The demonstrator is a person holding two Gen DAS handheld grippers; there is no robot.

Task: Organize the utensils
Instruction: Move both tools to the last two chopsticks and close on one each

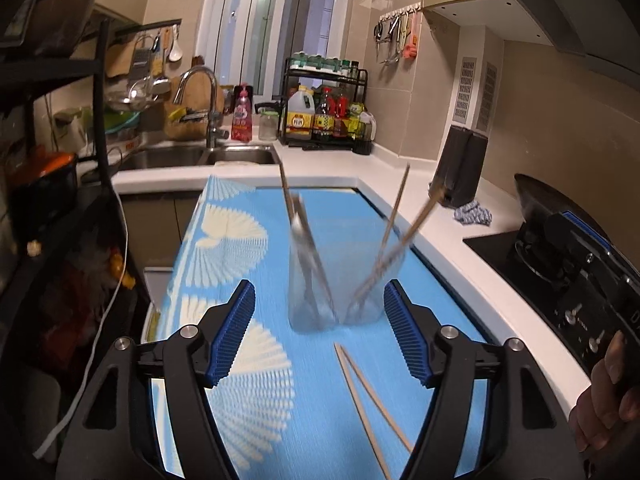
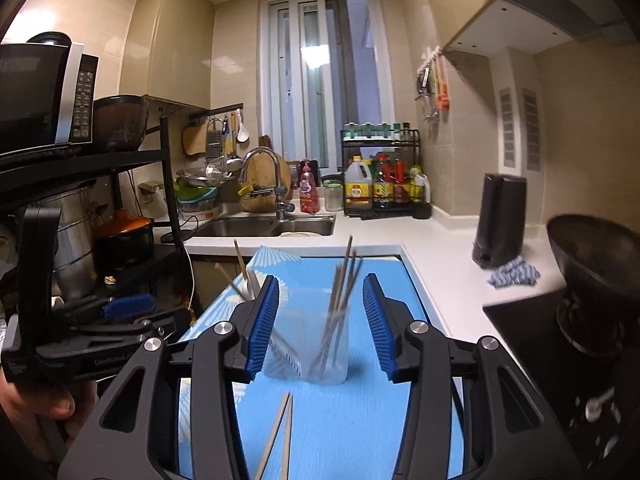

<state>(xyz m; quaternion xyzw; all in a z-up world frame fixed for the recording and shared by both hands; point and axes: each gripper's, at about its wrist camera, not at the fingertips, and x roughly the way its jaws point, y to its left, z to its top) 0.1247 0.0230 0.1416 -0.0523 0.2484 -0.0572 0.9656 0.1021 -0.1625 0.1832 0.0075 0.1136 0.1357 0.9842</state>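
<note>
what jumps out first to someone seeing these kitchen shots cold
First is the bright blue mat with cream fan prints covering the counter. On it stands a clear holder with chopsticks and utensils leaning out, blurred, framed between the open blue-padded right tongs. A loose pair of chopsticks lies on the mat just in front of the holder, near the open left tongs.
</note>
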